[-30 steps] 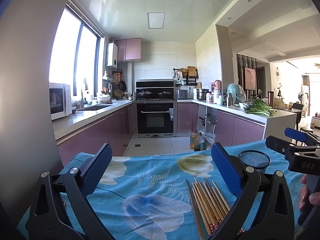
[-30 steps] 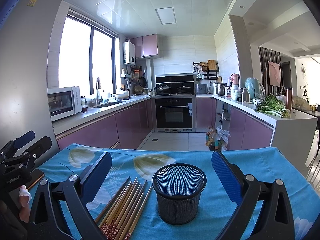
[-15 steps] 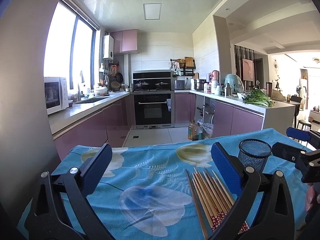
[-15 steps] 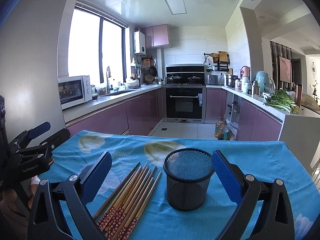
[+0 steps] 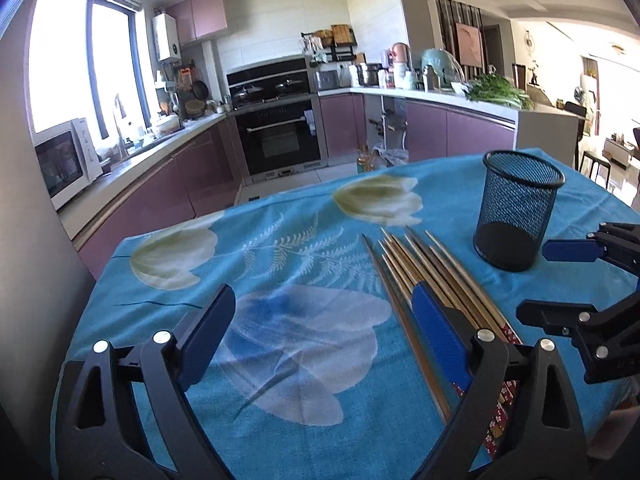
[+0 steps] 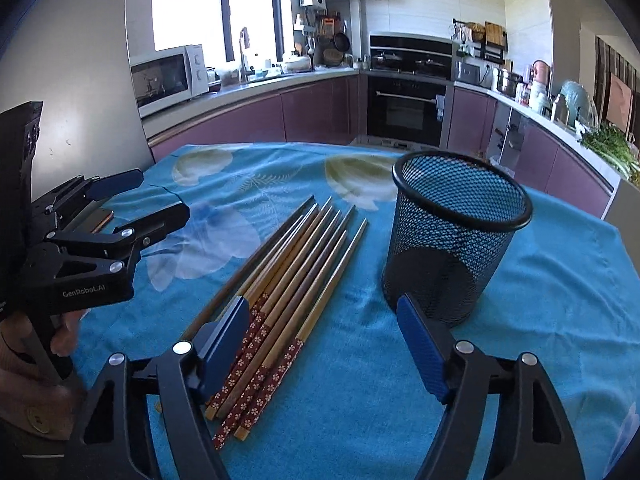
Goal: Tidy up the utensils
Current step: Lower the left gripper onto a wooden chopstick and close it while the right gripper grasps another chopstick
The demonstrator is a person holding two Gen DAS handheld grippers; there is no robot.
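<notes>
Blue floral cloth (image 5: 280, 360) covers the tabletop, and a bundle of wooden chopsticks (image 6: 288, 280) lies on it in a loose row, their red patterned ends toward the cameras and their tapered tips pointing toward the kitchen beyond. Just to the right of the chopsticks stands a black wire-mesh cup (image 6: 456, 240), upright and, as far as its mesh wall lets one see, with nothing inside.

In its own view, the right hand-held gripper (image 6: 324, 344) hangs low over the near ends of the chopsticks. Its jaws are closing but stand well apart, the left pad over the patterned ends and the right pad in front of the base of the mesh cup; neither pad visibly presses on anything.

The left hand-held gripper (image 5: 320, 332) hovers over the cloth to the left of the bundle, its jaws also closing yet wide, with only bare cloth between them; its right pad overlaps the chopsticks (image 5: 424, 276) in the view. A person's hand (image 6: 36, 344) grips its handle at the left edge of the right wrist view. Purple kitchen cabinets (image 6: 248, 120) line the background.
</notes>
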